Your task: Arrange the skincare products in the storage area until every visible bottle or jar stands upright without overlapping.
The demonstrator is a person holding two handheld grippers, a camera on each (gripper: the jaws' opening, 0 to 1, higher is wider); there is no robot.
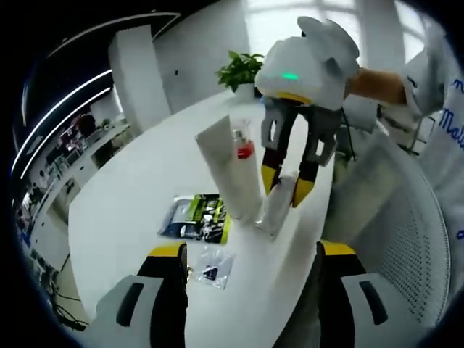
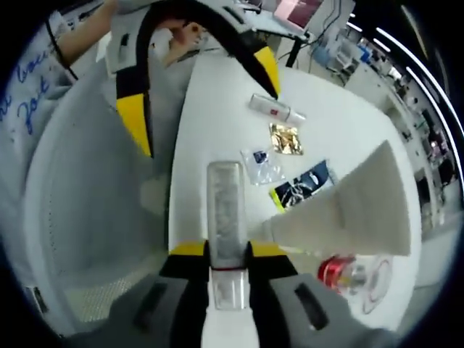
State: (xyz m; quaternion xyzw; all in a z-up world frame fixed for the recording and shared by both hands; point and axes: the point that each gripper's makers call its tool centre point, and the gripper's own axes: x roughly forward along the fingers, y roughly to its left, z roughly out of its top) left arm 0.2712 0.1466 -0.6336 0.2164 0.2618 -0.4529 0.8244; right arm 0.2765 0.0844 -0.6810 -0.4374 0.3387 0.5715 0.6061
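Righting of a clear, slim plastic tube (image 2: pixel 225 217) is judged under way: it is clamped by the right claw (image 1: pixel 288 190) beside the upright white squeeze tube (image 1: pixel 226 168) on the white desk (image 1: pixel 130 203). Setting it vertical comes next. The left claw (image 1: pixel 250 254) is released, holding nothing. No label is legible.

White tube (image 1: pixel 230 168); red-capped bottle (image 1: pixel 243 148); blue-green sachet (image 1: pixel 197 217); gold sachet (image 2: pixel 285 138).

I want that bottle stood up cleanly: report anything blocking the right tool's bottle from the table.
Nothing visible blocks it. The right tool grips the clear bottle; the upright white tube stands close beside it, a red-capped bottle just beyond.
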